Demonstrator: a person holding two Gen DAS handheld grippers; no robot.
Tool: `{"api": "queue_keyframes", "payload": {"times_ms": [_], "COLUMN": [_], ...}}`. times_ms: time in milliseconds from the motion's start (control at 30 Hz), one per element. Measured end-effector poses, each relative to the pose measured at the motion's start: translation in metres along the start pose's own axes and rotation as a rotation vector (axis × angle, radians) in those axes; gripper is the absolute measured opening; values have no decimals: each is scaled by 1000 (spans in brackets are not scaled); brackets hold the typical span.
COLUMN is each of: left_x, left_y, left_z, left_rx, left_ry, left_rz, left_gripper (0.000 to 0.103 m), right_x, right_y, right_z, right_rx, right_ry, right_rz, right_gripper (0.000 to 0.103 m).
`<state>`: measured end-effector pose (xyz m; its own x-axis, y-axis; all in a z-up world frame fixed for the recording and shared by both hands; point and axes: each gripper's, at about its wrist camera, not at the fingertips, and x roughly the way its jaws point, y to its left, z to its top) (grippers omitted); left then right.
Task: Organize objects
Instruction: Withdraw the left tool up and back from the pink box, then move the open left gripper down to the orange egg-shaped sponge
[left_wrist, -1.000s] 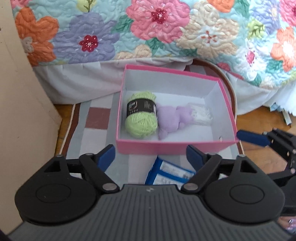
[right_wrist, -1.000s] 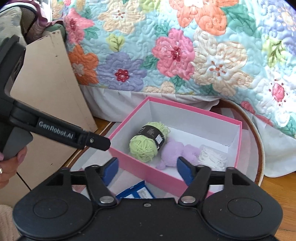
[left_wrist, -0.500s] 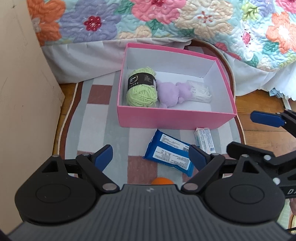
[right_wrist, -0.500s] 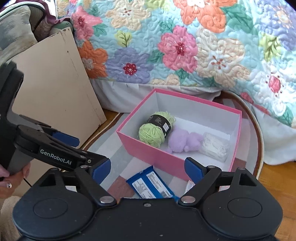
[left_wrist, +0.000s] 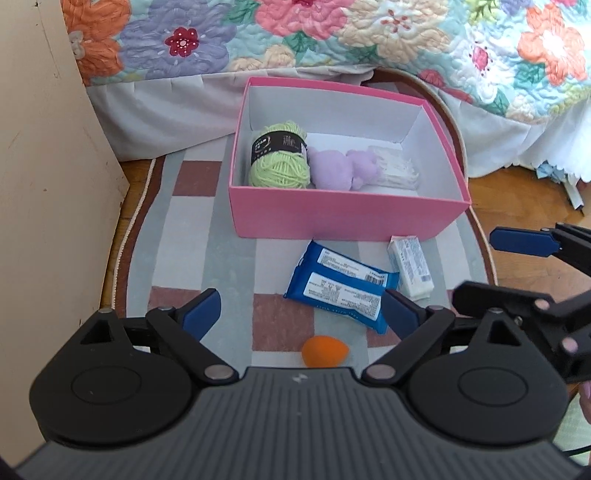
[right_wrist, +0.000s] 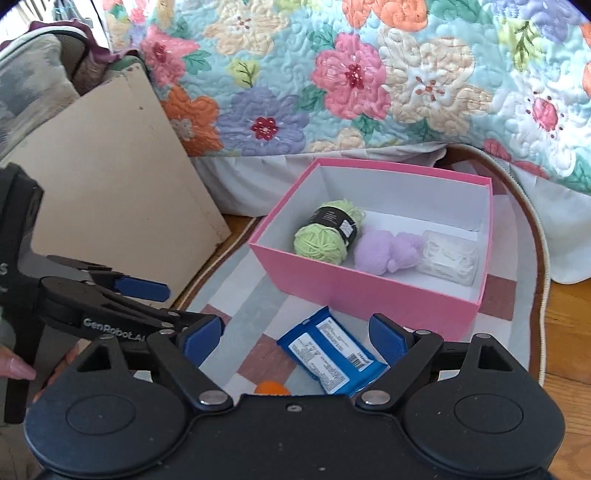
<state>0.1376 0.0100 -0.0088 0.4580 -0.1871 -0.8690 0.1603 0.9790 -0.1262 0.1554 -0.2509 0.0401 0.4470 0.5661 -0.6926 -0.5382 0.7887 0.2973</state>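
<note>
Blue pads of the left gripper (left_wrist: 301, 315) are opening wide, and nothing is between them. Just beyond them on the rug (left_wrist: 184, 236), the orange sponge (left_wrist: 324, 350) lies at 6 o'clock in the left wrist view, near the camera body. The blue packet (left_wrist: 341, 286) lies flat a little farther, toward 12 o'clock from the sponge, with the small white packet (left_wrist: 410, 271) just beside it at 3 o'clock. The right gripper (right_wrist: 295, 336) stands open and empty over the same blue packet. Farther out, at 12 o'clock, the pink box (left_wrist: 343, 216) holds the green yarn (left_wrist: 279, 162), the purple plush (left_wrist: 341, 170) and a clear bag (left_wrist: 395, 170) in a row. Behind is the floral quilt (left_wrist: 332, 33).
</note>
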Motion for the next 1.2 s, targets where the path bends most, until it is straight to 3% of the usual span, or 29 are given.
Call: {"api": "queue_keyframes", "payload": {"times_ms": [300, 367, 500, 800, 1200], "left_x": [11, 17, 23, 37, 69], "left_y": [1, 1, -1, 2, 19], "left_z": [-16, -19, -26, -36, -51], "left_rx": [-51, -66, -67, -51, -84], "left_ry": [47, 76, 81, 74, 136], "left_rz": [-63, -83, -83, -36, 14], "left_gripper": [95, 95, 95, 97, 97], "right_x": [-3, -7, -11, 7, 9], "right_y": [10, 15, 26, 35, 47], "right_z": [-18, -23, -34, -46, -62], "right_rx": [-137, -188, -306, -388, -492], "right_ry": [29, -8, -86, -51, -87], "right_rz": [-40, -57, -128, -196, -119], "right_gripper": [91, 91, 91, 91, 93]}}
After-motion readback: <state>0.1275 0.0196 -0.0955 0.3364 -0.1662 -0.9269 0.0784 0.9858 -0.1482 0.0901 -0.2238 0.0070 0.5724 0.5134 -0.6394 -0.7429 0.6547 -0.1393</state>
